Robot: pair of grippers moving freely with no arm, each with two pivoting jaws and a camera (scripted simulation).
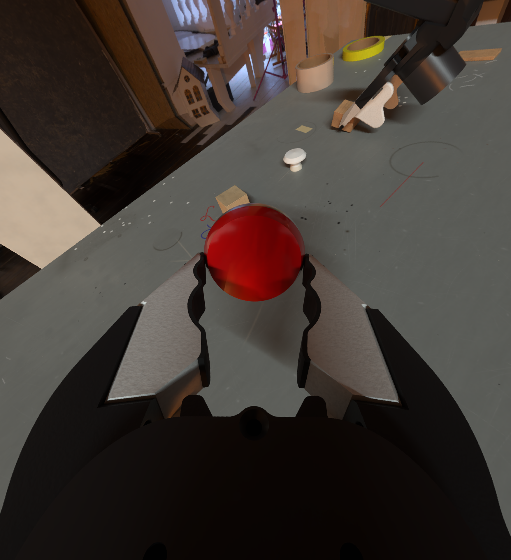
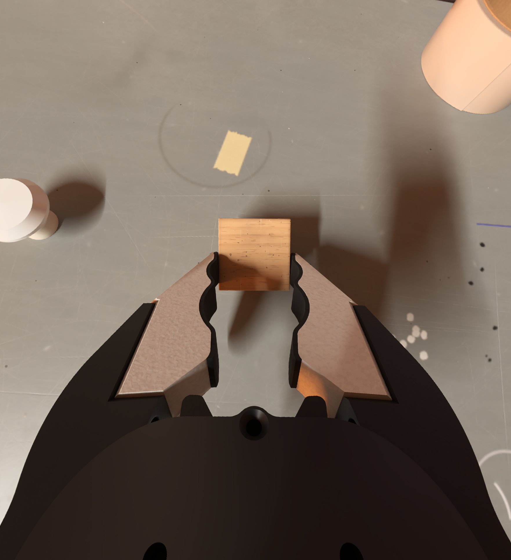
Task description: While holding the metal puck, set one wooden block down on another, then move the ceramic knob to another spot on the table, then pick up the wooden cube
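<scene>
Left wrist view: my left gripper (image 1: 254,260) pinches the red metal puck (image 1: 254,253) by fingertips only, could slip. Right gripper (image 2: 254,269) clamps a wooden block (image 2: 254,254) mid-desk, prob touching down; knob (image 2: 8,210) nearby.

Black-bodied gripper (image 1: 254,260), pale textured fingers (image 1: 163,327), wavy black pads.

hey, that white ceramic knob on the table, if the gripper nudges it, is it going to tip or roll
The white ceramic knob stands on a narrow stem under a much wider cap, so a nudge near the top would probably tip it. Once on its side, its round cap would likely roll in a curve. Its smooth surface may slip between fingers.
</scene>
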